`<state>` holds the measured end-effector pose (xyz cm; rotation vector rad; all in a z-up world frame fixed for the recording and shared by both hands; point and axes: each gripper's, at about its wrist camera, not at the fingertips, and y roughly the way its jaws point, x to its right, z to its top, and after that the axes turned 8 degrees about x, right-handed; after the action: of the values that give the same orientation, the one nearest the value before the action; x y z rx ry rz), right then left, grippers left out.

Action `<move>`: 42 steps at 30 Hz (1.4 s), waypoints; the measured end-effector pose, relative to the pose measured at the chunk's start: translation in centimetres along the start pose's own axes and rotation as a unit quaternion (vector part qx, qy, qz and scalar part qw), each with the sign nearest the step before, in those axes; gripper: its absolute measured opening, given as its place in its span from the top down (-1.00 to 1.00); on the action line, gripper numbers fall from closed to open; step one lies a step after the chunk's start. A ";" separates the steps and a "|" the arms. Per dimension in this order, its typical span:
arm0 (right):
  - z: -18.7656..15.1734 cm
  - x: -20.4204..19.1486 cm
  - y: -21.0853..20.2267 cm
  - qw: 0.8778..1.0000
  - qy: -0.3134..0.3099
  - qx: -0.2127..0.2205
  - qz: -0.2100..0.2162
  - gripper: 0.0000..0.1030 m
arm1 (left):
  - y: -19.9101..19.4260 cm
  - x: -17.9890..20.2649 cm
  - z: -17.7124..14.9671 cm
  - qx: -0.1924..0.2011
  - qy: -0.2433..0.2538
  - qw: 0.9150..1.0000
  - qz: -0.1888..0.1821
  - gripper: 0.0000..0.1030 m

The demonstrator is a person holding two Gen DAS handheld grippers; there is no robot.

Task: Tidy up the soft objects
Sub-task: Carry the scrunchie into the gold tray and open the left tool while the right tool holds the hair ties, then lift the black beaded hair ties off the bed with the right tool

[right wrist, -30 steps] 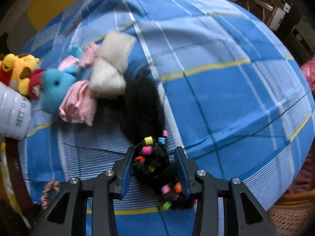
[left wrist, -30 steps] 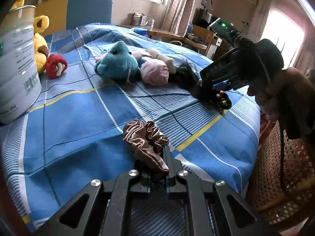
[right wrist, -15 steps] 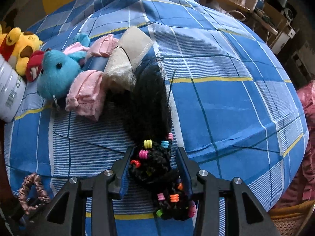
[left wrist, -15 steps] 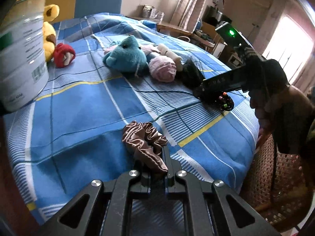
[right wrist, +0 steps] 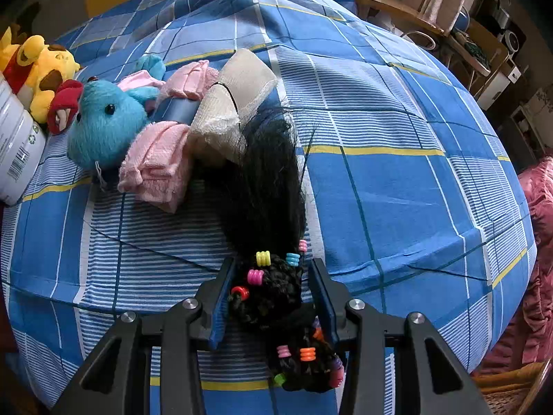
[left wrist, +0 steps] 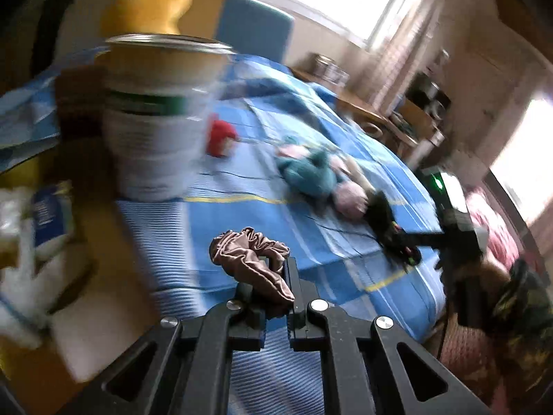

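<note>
My left gripper [left wrist: 273,276] is shut on a brown satin scrunchie [left wrist: 249,259] and holds it above the blue plaid bed [left wrist: 242,186]. My right gripper [right wrist: 273,276] is closed around a black beaded hair piece [right wrist: 269,287] that still touches the bed [right wrist: 397,190]; its long black hair [right wrist: 266,186] trails toward a beige cloth [right wrist: 235,103]. The right gripper also shows in the left wrist view [left wrist: 414,238]. A blue plush [right wrist: 103,124], pink cloths [right wrist: 159,159], a red plush [right wrist: 64,103] and a yellow plush [right wrist: 41,69] lie at the left.
A white tin can [left wrist: 159,117] stands on the bed by the plushes and also shows in the right wrist view [right wrist: 17,145]. A white and blue packet [left wrist: 45,221] lies at the left on a wooden surface. A wicker seat [right wrist: 511,390] is beside the bed.
My left gripper has swung left and up with the scrunchie, toward the tin can; the view is blurred. My right gripper has drawn the hair piece slightly back.
</note>
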<state>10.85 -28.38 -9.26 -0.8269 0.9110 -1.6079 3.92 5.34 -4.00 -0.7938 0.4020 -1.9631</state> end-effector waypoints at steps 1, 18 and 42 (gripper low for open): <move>0.0 0.0 0.1 1.000 -0.002 0.000 0.000 0.15 | -0.6 -0.9 0.3 0.004 -0.011 1.000 0.009 0.84; -0.1 -1.4 -0.4 1.000 -0.020 0.007 -0.013 0.17 | -9.6 -21.2 1.3 0.038 -0.182 0.960 0.210 0.83; -0.1 -1.6 -0.3 0.999 -0.027 0.010 -0.015 0.19 | -7.5 -23.3 3.0 0.011 -0.154 0.945 0.289 -0.27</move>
<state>11.00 -26.72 -9.13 -0.8711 0.8464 -1.6107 8.99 29.40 -5.98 -0.8382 0.3718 -1.2736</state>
